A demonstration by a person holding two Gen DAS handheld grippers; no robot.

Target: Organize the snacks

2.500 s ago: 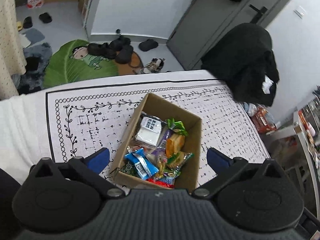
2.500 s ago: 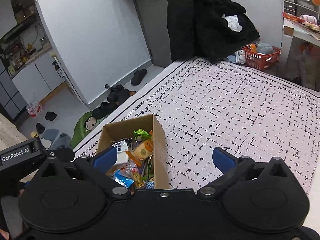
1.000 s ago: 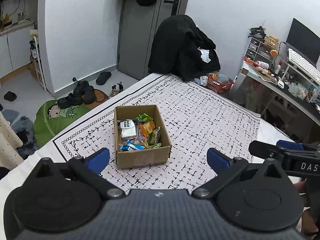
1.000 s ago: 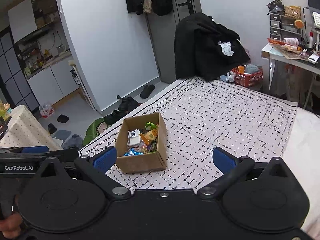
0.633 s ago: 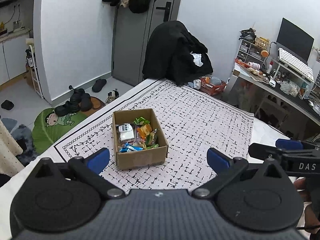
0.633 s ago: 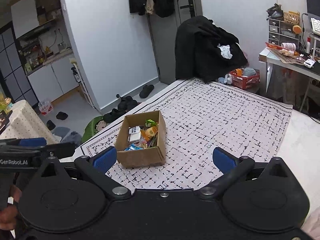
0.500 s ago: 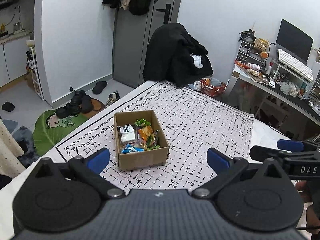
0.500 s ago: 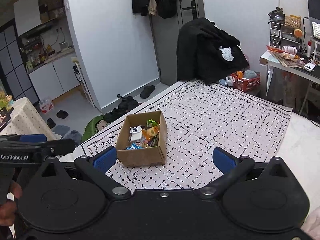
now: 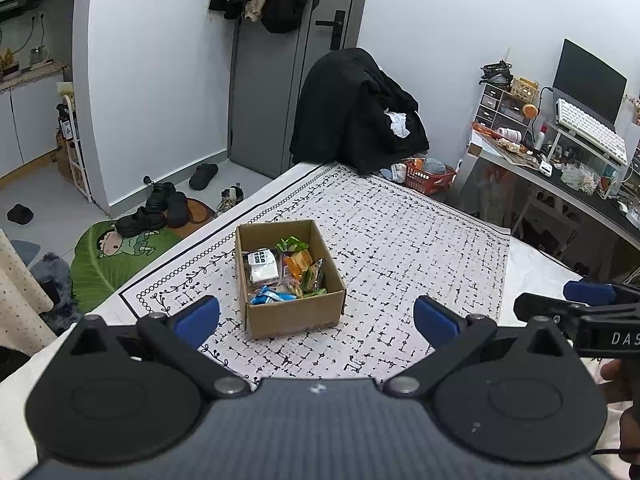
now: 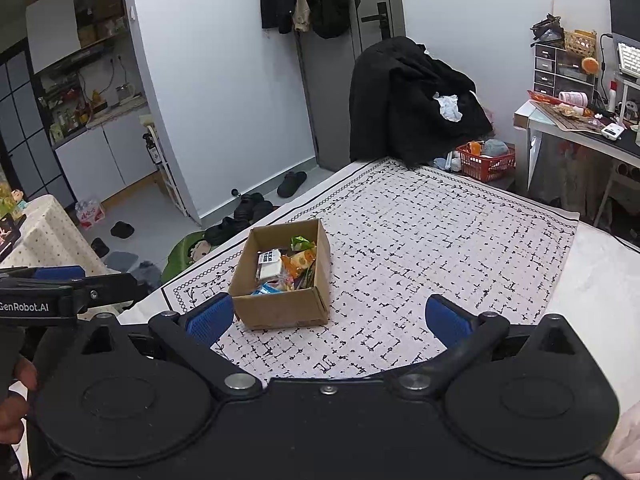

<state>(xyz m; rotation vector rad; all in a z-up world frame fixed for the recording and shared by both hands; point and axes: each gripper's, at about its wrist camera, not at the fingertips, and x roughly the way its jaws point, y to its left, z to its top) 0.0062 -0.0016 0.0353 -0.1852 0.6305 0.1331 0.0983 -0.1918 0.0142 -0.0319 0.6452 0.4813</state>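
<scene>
A brown cardboard box (image 9: 294, 316) (image 10: 280, 312) stands on the patterned white cloth (image 9: 400, 248) (image 10: 440, 240). It holds several wrapped snacks: a white packet (image 9: 262, 267) (image 10: 270, 264), orange and green packets (image 9: 300, 258) (image 10: 300, 258), a blue packet (image 9: 268, 295). My left gripper (image 9: 316, 320) is open and empty, held back from the box, which shows between its blue fingertips. My right gripper (image 10: 328, 316) is also open and empty, well short of the box. Each gripper shows at the edge of the other's view.
A black coat over a chair (image 9: 356, 112) (image 10: 412, 96) stands past the far edge. A red basket (image 9: 430, 176) sits beside it. A desk with a keyboard and clutter (image 9: 560, 148) is at the right. Shoes and a green mat (image 9: 132, 248) lie on the floor to the left.
Both grippers have drawn back and up from the box, which now looks small and far. Both stay open and empty. The room's walls, door and desk have come into view.
</scene>
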